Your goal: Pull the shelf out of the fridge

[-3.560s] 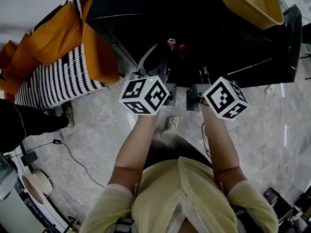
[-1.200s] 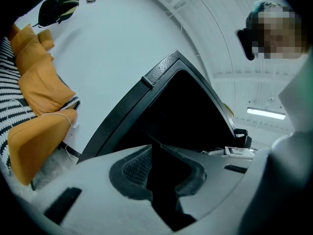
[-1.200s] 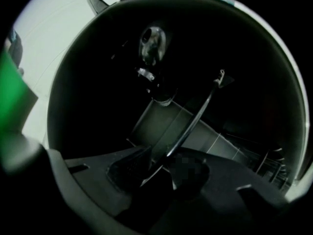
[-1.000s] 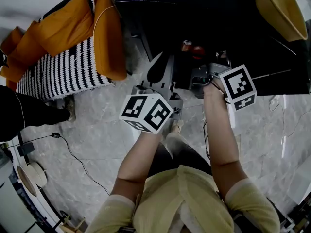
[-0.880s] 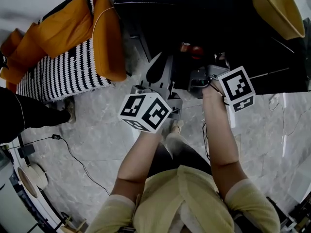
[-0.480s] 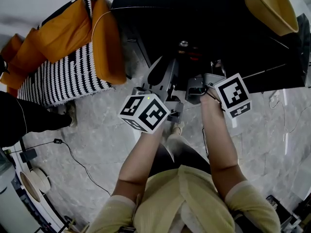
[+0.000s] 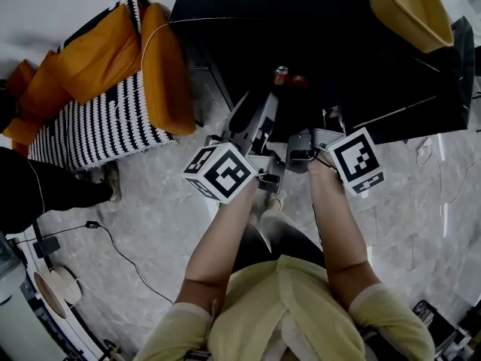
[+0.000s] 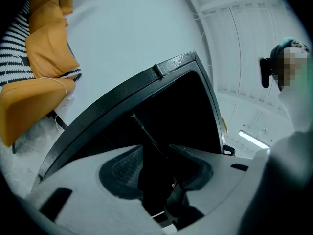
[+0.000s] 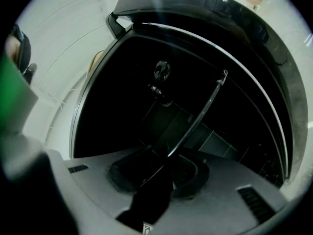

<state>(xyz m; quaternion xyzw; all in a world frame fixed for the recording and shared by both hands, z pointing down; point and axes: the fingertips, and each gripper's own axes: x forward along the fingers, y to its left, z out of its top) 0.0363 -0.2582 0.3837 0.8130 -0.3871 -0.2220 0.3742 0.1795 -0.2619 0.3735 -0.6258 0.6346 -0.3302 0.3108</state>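
Observation:
The black fridge (image 7: 316, 28) stands open in front of me, its inside dark, with a red can (image 7: 280, 74) deep in it. In the right gripper view the thin glass shelf (image 9: 203, 111) runs edge-on down between the pads. My right gripper (image 9: 159, 173) is shut on that shelf's front edge and shows in the head view below the fridge opening (image 7: 312, 138). My left gripper (image 8: 156, 165) is beside it at the opening (image 7: 259, 115). Its jaws are opening wide, with only the dark interior between the pads.
A yellow bowl (image 7: 406, 6) sits on top of the fridge. An orange and striped cushioned seat (image 7: 98, 89) stands to the left. A cable (image 7: 120, 247) trails over the marble floor. The open fridge door (image 7: 451, 59) stands at the right.
The left gripper's jaws have gone from shut to wide apart, letting go of the shelf edge. The right gripper has drawn back a little toward me, still closed on the shelf.

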